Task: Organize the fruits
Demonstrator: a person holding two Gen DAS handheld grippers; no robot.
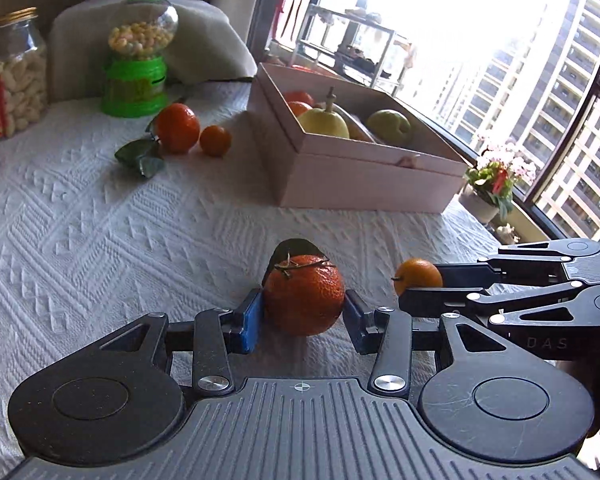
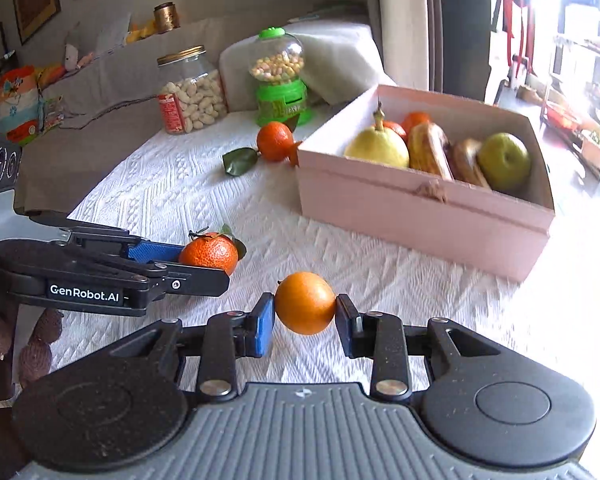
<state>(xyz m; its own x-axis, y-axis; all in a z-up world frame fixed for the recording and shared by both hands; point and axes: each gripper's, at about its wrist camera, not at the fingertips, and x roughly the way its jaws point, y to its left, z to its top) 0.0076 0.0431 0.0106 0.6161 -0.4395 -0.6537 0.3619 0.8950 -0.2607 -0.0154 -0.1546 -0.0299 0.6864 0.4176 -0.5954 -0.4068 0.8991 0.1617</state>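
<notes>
My left gripper (image 1: 303,312) is shut on a large rough tangerine (image 1: 304,294) with a stem and a leaf, held just above the white cloth. My right gripper (image 2: 305,314) is shut on a small smooth orange (image 2: 305,303). In the left wrist view the right gripper (image 1: 420,284) comes in from the right with that small orange (image 1: 418,276). In the right wrist view the left gripper (image 2: 204,264) reaches in from the left with its tangerine (image 2: 209,253). A pink box (image 1: 364,180) (image 2: 420,216) farther back holds a pear, bananas, a green apple and oranges.
Two more oranges (image 1: 178,128) (image 1: 215,141) with leaves lie left of the box. A green candy dispenser (image 1: 138,56) and a glass jar (image 1: 8,76) stand at the back. The white cloth-covered table (image 1: 100,220) ends near a window at right, where a flower pot (image 1: 496,176) stands.
</notes>
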